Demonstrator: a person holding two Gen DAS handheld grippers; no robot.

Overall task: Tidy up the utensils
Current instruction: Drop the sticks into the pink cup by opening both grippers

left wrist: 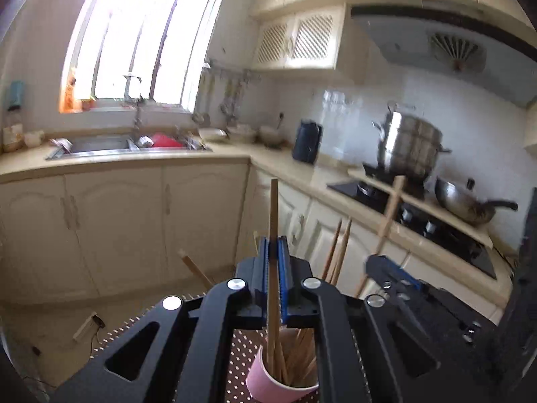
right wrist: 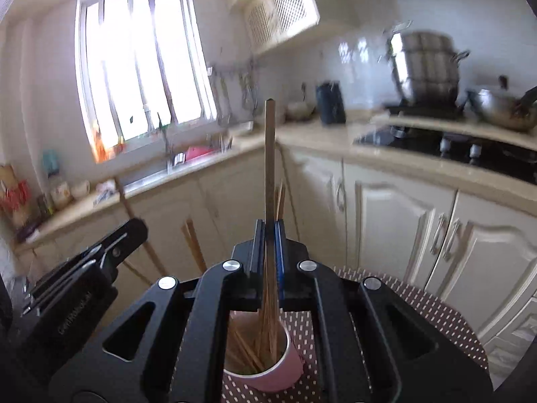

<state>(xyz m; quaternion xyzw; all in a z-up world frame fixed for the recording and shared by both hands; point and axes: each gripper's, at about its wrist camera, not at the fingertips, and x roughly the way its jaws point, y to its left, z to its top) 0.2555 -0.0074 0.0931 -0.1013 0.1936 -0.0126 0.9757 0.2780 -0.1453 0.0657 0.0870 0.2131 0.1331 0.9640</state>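
Left gripper (left wrist: pixel 273 252): jaws narrow, clamped on a single wooden chopstick (left wrist: pixel 274 208) that runs upright between the blue pads, tip sticking out past the fingertips, lower end dropping into the pink cup (left wrist: pixel 265 379) right below the jaws. The cup holds a bundle of other chopsticks (left wrist: pixel 298 359) leaning at mixed angles and sits on a dark polka-dot mat (left wrist: pixel 240 352). Right gripper (right wrist: pixel 270 235): same picture, jaws narrow and pinching its own chopstick (right wrist: pixel 269 154), upright, top end well beyond the fingertips, bottom end inside the same pink cup (right wrist: pixel 282 369) directly under the jaws. From the left wrist view the right gripper (left wrist: pixel 386 265) is just beside, on the right side; from the right wrist view the left gripper (right wrist: pixel 134 231) is on the left side. Ahead of both: kitchen counter (left wrist: pixel 117 161), sink (left wrist: pixel 100 144), stove with steel pot (left wrist: pixel 409 147), all motion-blurred.
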